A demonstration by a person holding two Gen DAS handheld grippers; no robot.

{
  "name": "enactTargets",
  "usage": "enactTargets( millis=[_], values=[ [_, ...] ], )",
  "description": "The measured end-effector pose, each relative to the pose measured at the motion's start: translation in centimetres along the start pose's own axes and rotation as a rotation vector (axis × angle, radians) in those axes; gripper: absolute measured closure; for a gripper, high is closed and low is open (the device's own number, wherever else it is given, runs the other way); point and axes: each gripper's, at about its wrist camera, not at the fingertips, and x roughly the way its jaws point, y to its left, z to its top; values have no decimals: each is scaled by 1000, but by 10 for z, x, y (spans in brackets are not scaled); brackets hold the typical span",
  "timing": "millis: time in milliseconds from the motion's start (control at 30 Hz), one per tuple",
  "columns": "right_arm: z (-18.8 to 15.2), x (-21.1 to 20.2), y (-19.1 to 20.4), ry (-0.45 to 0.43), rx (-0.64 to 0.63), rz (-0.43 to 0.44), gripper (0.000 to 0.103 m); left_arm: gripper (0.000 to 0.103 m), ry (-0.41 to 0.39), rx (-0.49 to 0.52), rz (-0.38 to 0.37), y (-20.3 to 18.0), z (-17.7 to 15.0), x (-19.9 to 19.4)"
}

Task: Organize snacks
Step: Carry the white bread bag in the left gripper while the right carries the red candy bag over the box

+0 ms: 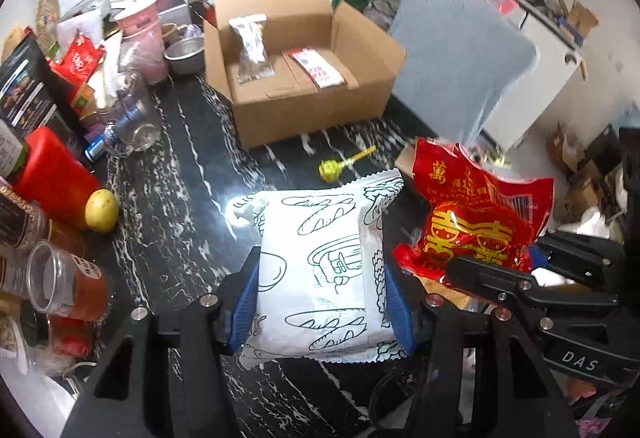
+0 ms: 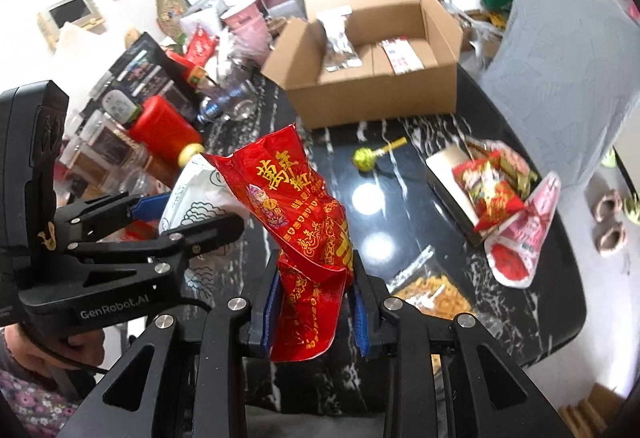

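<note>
- We're clamping the white pack (image 1: 320, 274) in the left gripper (image 1: 320, 302), blue pads pressing on both its sides.
- We're pinching the red bag (image 2: 308, 238) in the right gripper (image 2: 314, 314); the bag is crumpled and tilting left.
- Both snacks are hanging near us, above the table (image 2: 384, 165); the box (image 1: 296, 77) is sitting far, open.
- Risk: the grippers are crowding side by side, so the packs may be colliding on the way to the box.
- Risk: the red bag's foil could be slipping out of its narrow pinch.

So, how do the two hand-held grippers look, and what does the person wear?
Each hand-held gripper is black, with blue ribbed pads on its fingers and silver screws. The left hand-held gripper bears white lettering "GenRobot.AI"; the right hand-held gripper bears "DAS". A black cable leaves the left one. The sleeve is purple and floral.
</note>
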Motion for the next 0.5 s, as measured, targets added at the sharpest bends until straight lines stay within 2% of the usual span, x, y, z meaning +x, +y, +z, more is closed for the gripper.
enactTargets(
  millis=[267, 500],
  values=[
    [22, -19, 19, -37, -51, 43, 74, 48, -76, -23, -7, 8, 16, -31],
    [50, -24, 22, -53, -61, 78, 74, 48, -133, -42, -15, 12, 46, -44]
  ],
)
